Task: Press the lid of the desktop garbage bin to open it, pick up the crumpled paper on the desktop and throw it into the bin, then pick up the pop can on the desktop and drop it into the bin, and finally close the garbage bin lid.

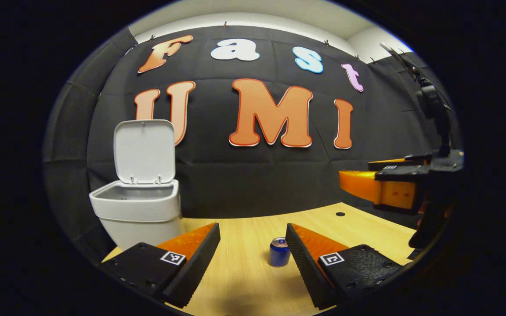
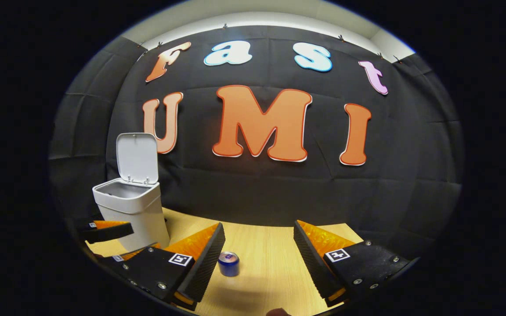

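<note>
right gripper [image 2: 259, 259] fingers wide apart, holding nothing; pop can [image 2: 229, 263] upright just inside its left finger. left gripper [image 1: 253, 259] spread, empty. bin [image 2: 132, 210] lid up. likely can step: lower, centre, close.

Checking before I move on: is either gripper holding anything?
Nothing held. Left gripper and right gripper are open; the pop can stands free on the table.

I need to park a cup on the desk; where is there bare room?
Bare wood lies between the bin and the booth wall's right end, behind the can. It is crowded at the near edge, around the can and both open grippers.
</note>
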A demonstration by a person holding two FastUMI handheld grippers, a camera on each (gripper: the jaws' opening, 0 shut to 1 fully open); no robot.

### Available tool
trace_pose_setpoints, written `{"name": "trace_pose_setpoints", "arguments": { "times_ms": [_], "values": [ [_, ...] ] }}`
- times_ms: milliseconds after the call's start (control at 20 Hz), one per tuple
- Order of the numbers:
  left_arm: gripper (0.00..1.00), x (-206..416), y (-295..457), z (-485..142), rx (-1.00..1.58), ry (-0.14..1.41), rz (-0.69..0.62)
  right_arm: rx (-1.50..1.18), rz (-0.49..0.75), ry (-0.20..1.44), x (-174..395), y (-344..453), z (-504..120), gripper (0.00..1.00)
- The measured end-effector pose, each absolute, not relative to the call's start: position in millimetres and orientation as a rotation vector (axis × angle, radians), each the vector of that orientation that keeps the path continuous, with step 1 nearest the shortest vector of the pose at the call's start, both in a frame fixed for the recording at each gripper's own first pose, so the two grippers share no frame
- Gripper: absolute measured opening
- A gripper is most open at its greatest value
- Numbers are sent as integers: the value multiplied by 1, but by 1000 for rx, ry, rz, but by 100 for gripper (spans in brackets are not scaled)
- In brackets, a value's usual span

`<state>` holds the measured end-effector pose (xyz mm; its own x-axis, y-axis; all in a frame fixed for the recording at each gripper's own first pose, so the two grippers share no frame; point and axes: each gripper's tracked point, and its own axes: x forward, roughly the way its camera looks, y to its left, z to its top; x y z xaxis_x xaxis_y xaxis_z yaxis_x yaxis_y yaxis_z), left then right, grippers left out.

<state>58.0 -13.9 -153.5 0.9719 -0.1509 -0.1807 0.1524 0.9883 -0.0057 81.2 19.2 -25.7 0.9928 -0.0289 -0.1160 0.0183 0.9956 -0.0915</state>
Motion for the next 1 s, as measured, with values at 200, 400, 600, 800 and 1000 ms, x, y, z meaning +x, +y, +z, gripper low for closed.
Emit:
{"name": "trace_pose_setpoints", "arguments": {
  "times_ms": [200, 400, 600, 800, 1000],
  "values": [
    [95, 93, -47, -226, 63, 258, -136, -106, -69, 146, 73, -19, -34, 94],
    [96, 119, -80, -302, 94, 369, -155, -122, -121, 176, 69, -58, -42, 94],
    [98, 157, -92, -355, 113, 436, -140, -115, -159, 192, 67, -84, -42, 94],
    [98, 184, -102, -374, 115, 451, -128, -131, -179, 194, 66, -96, -39, 94],
    [98, 203, -107, -385, 147, 458, -152, -135, -190, 203, 68, -100, -42, 94]
  ]
}}
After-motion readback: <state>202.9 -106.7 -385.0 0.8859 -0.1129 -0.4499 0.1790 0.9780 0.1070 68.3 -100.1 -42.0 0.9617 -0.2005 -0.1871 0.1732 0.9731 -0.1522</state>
